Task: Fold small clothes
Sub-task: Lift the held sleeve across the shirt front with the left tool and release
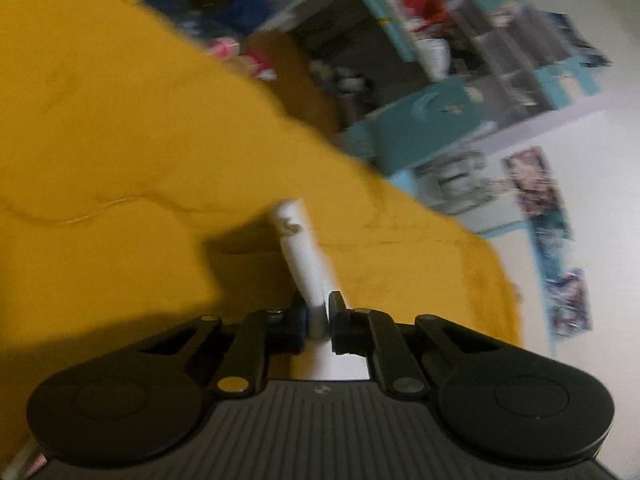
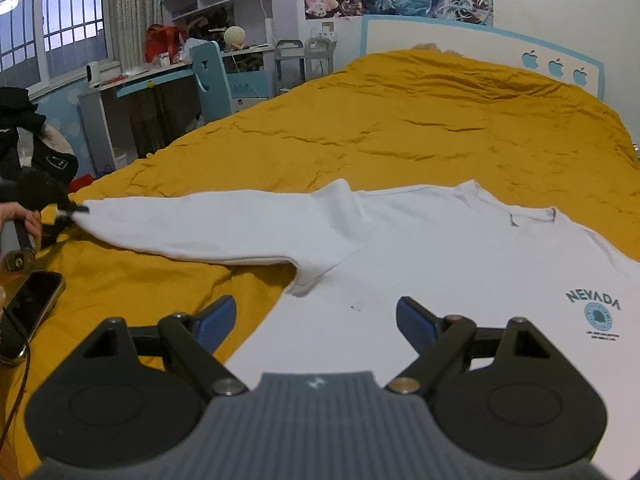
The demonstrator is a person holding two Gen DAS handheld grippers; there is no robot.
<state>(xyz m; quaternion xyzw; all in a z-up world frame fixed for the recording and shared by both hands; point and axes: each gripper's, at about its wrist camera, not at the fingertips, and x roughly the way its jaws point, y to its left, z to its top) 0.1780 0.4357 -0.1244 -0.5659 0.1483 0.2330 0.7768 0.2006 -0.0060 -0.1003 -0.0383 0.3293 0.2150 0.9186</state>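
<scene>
A white long-sleeved shirt [image 2: 440, 256] with a "NEVADA" print lies spread on the yellow bedspread [image 2: 400, 128]. Its left sleeve [image 2: 208, 224] stretches out to the left. My left gripper [image 2: 74, 210] is shut on the sleeve's cuff at the far left of the right wrist view. In the blurred left wrist view the left gripper [image 1: 318, 320] pinches the white cuff [image 1: 298, 240], which sticks up over the bedspread [image 1: 120, 140]. My right gripper [image 2: 316, 320] is open and empty, hovering over the shirt's lower body.
A phone [image 2: 30, 312] with a cable lies on the bed at the left. A desk [image 2: 132, 88], blue chair [image 2: 212, 76] and shelves stand beyond the bed's left side. The headboard [image 2: 480, 44] is at the back.
</scene>
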